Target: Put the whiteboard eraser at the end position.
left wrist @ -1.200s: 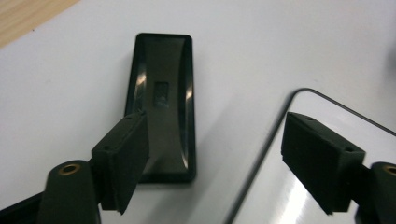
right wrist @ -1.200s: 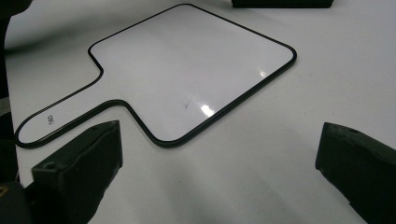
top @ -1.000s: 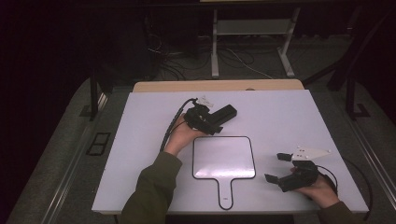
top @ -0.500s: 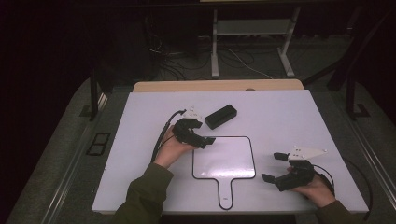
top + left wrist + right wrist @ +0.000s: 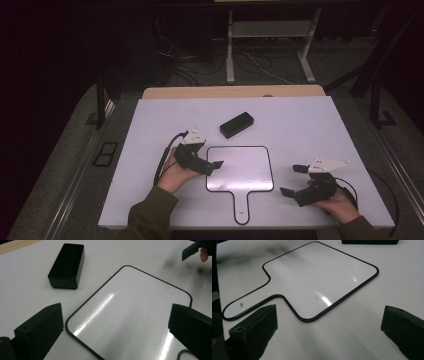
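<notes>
A small black box (image 5: 236, 125) (image 5: 67, 265) lies flat on the white table beyond a white paddle-shaped board with a black rim (image 5: 240, 167) (image 5: 130, 310) (image 5: 319, 277). My left gripper (image 5: 207, 155) (image 5: 116, 315) hovers at the board's left edge. Its jaws have just been opening and stand wide, with nothing between them. My right gripper (image 5: 294, 180) (image 5: 329, 312) rests to the right of the board near the front edge, open and empty, facing the board's corner. The board's handle (image 5: 242, 205) points toward the person.
The white tabletop (image 5: 325, 125) ends in a wooden strip (image 5: 230, 92) at the back. Behind it on the dark floor stand metal frame legs (image 5: 230, 50) and loose cables. A cable (image 5: 165, 155) trails from the left gripper along the table's left part.
The left gripper let go of the black box, which stays at the back, and drew back toward the person to the board's left edge while its jaws widened. The right gripper kept still.
</notes>
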`<control>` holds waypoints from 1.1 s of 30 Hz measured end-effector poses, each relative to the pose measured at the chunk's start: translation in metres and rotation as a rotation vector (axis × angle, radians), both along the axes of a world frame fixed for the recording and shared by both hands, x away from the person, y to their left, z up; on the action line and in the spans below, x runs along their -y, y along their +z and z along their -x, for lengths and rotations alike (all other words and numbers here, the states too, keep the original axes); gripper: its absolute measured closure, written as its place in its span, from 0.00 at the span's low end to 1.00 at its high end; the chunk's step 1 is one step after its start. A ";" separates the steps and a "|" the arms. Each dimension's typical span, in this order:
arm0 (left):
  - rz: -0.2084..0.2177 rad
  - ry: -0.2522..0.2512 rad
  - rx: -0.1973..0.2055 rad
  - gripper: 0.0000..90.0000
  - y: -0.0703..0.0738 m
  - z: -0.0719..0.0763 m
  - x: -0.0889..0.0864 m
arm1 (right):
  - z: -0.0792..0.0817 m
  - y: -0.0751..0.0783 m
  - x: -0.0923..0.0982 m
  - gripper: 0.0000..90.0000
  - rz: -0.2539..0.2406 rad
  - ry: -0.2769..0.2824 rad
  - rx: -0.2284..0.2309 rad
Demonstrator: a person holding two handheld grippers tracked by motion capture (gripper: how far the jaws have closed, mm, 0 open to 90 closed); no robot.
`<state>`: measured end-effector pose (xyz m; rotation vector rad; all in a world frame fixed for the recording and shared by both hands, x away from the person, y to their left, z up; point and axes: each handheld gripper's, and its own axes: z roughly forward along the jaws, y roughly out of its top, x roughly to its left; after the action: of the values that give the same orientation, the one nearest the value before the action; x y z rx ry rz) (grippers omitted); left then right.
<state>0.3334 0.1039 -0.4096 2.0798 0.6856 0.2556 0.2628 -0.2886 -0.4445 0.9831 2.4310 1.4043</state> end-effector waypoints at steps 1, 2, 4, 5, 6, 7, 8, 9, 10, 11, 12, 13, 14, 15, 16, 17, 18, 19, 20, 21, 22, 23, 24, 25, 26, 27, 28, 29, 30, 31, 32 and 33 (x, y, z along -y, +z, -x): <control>0.005 0.011 0.000 0.00 -0.001 0.003 -0.002 | 0.000 0.000 0.000 0.00 0.000 -0.001 0.000; 0.011 0.025 0.001 0.00 -0.002 0.006 -0.004 | 0.000 0.000 0.000 0.00 0.001 -0.002 0.000; 0.024 0.039 -0.003 0.00 -0.004 0.011 -0.009 | 0.000 0.000 0.000 0.00 0.004 0.000 0.003; 0.031 0.045 -0.003 0.00 -0.006 0.013 -0.011 | 0.001 0.000 0.000 0.00 0.004 -0.001 0.005; 0.030 0.046 -0.001 0.00 -0.007 0.016 -0.014 | 0.001 0.000 0.001 0.00 0.005 -0.001 0.005; 0.035 0.049 0.005 0.00 -0.008 0.019 -0.016 | 0.000 0.000 0.000 0.00 0.003 -0.003 0.003; 0.032 0.048 0.014 0.00 -0.009 0.022 -0.018 | 0.000 0.000 0.000 0.00 0.003 -0.003 0.003; 0.036 0.047 0.011 0.00 -0.010 0.025 -0.020 | 0.000 0.000 0.000 0.00 0.004 -0.003 0.002; 0.039 0.049 0.007 0.00 -0.011 0.027 -0.022 | 0.000 0.000 0.000 0.00 0.005 -0.002 0.002; 0.045 0.049 0.008 0.00 -0.012 0.030 -0.024 | 0.000 0.000 0.000 0.00 0.006 -0.002 0.002; 0.045 0.047 0.009 0.00 -0.013 0.032 -0.025 | 0.000 0.000 0.000 0.00 0.008 0.000 0.004; 0.044 0.046 0.010 0.00 -0.013 0.034 -0.027 | 0.001 0.000 0.000 0.00 0.009 0.000 0.003; 0.046 0.045 0.009 0.00 -0.014 0.036 -0.028 | 0.001 0.000 0.000 0.00 0.008 -0.002 0.004; 0.046 0.044 0.007 0.00 -0.015 0.038 -0.030 | 0.001 0.000 0.000 0.00 0.008 -0.002 0.005; 0.043 0.041 0.010 0.00 -0.015 0.040 -0.031 | 0.001 0.000 0.000 0.00 0.007 -0.003 0.005; 0.043 0.039 0.013 0.00 -0.016 0.041 -0.033 | 0.000 0.000 0.000 0.00 0.007 -0.002 0.004; 0.042 0.038 0.014 0.00 -0.017 0.044 -0.034 | 0.000 0.000 0.000 0.00 0.006 -0.003 0.002; 0.039 0.036 0.019 0.00 -0.017 0.046 -0.035 | 0.000 0.000 0.000 0.00 0.006 -0.004 0.001; 0.039 0.033 0.018 0.00 -0.018 0.048 -0.037 | 0.000 0.000 0.000 0.00 0.005 -0.005 0.001; 0.045 0.030 0.016 0.00 -0.018 0.050 -0.039 | 0.000 0.000 0.000 0.00 0.005 -0.004 0.001; 0.048 0.026 0.021 0.00 -0.019 0.051 -0.040 | 0.000 0.000 0.000 0.00 0.005 -0.006 0.002; 0.047 0.029 0.022 0.00 -0.020 0.054 -0.042 | 0.001 0.000 0.000 0.00 0.004 -0.006 0.002; 0.049 0.029 0.025 0.00 -0.020 0.055 -0.043 | 0.001 0.000 0.000 0.00 0.004 -0.008 0.004; 0.049 0.028 0.027 0.00 -0.021 0.057 -0.045 | 0.001 0.000 0.001 0.00 0.005 -0.006 0.006; 0.050 0.027 0.028 0.00 -0.021 0.058 -0.047 | 0.001 0.000 0.001 0.00 0.005 -0.007 0.006; 0.050 0.033 0.025 0.00 -0.022 0.059 -0.048 | 0.001 0.000 0.001 0.00 0.005 -0.007 0.004; 0.049 0.036 0.023 0.00 -0.022 0.059 -0.049 | 0.001 0.000 0.001 0.00 0.006 -0.009 0.005; 0.050 0.037 0.023 0.00 -0.023 0.060 -0.050 | 0.001 0.000 0.001 0.00 0.005 -0.010 0.004; 0.045 0.035 0.018 0.00 -0.023 0.060 -0.051 | 0.001 0.000 0.001 0.00 0.006 -0.009 0.005; 0.051 0.039 0.017 0.00 -0.024 0.061 -0.051 | 0.001 0.000 0.000 0.00 0.006 -0.009 0.007; 0.048 0.039 0.015 0.00 -0.025 0.061 -0.052 | 0.001 0.000 0.000 0.00 0.008 -0.008 0.008; 0.050 0.040 0.013 0.00 -0.025 0.062 -0.053 | 0.001 0.000 0.000 0.00 0.010 -0.008 0.007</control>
<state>0.2713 0.1569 -0.4349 2.0172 0.7191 0.2715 0.2614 -0.2885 -0.4443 0.9831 2.4237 1.3898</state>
